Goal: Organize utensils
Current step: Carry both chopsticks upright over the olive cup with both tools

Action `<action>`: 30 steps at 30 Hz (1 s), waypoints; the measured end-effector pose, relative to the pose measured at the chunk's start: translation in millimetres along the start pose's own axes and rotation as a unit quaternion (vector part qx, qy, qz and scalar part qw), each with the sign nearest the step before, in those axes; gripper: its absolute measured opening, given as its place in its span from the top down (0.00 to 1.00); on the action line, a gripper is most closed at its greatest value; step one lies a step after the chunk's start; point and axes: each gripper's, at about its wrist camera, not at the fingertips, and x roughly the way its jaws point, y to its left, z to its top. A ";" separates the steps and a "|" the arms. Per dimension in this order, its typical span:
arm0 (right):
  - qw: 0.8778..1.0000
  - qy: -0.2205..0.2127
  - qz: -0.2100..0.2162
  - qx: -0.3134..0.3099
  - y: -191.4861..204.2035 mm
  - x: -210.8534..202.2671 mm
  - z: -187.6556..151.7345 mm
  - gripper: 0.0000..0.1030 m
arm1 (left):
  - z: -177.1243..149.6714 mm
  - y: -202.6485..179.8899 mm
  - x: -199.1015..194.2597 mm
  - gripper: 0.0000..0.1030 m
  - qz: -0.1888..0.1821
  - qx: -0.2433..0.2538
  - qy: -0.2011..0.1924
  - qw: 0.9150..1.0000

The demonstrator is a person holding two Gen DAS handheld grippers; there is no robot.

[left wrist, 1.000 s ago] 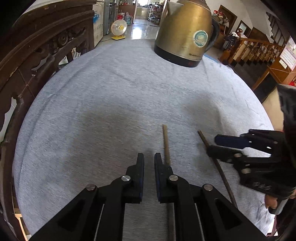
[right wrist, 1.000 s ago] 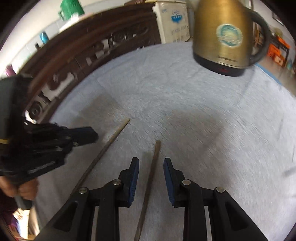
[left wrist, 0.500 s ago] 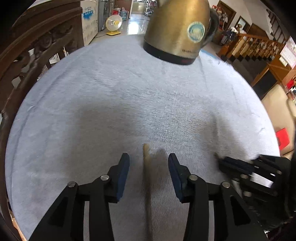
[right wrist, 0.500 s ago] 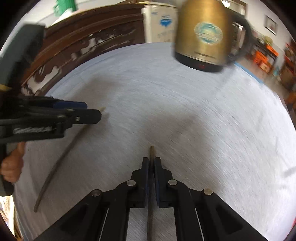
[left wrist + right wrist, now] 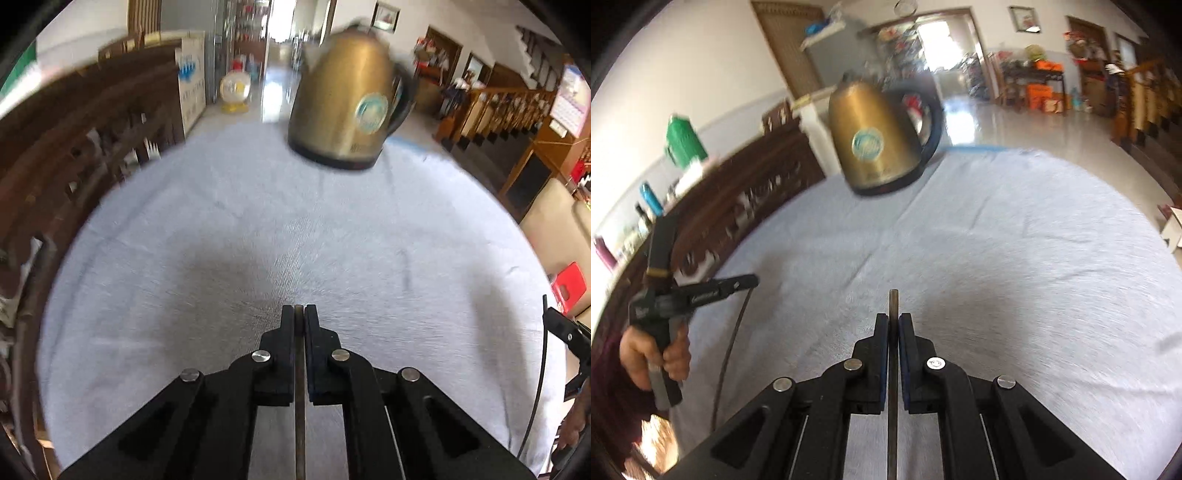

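Pinching one chopstick each: left gripper (image 5: pixel 299 314) pressed onto a thin chopstick (image 5: pixel 299 424) running toward 6 o'clock; right gripper (image 5: pixel 894 321) clamped on a second chopstick (image 5: pixel 893 302), tip protruding toward 12 o'clock. Both appear lifted above the grey tablecloth (image 5: pixel 221 240), though blur leaves this uncertain. Brass kettle (image 5: pixel 343 110) stands at 12 o'clock, far edge of the cloth.

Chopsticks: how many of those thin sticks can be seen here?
2. One thin brown wooden chopstick is clamped in the left hand-held gripper; the other thin brown chopstick is clamped in the right hand-held gripper. Both are lifted above the grey cloth-covered table. More may lie out of view.
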 end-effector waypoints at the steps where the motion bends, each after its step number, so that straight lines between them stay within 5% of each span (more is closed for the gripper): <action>1: 1.000 -0.015 -0.001 0.007 -2.0 -15.0 -1.9 0.94 | -1.8 -2.1 -16.0 0.95 0.000 0.002 -0.016 1.000; 9: 0.994 -0.104 -0.019 0.010 19.1 -96.0 -18.6 0.94 | -34.1 -21.6 -142.8 0.95 -0.015 0.004 -0.152 0.988; 16: 0.985 -0.163 -0.045 0.016 24.4 -161.7 -47.8 0.94 | -77.7 -39.1 -214.3 0.95 -0.014 0.006 -0.235 0.972; 30: 0.972 -0.228 -0.058 0.023 36.1 -252.7 -97.3 0.94 | -120.1 -48.0 -257.0 0.95 -0.019 -0.001 -0.254 0.967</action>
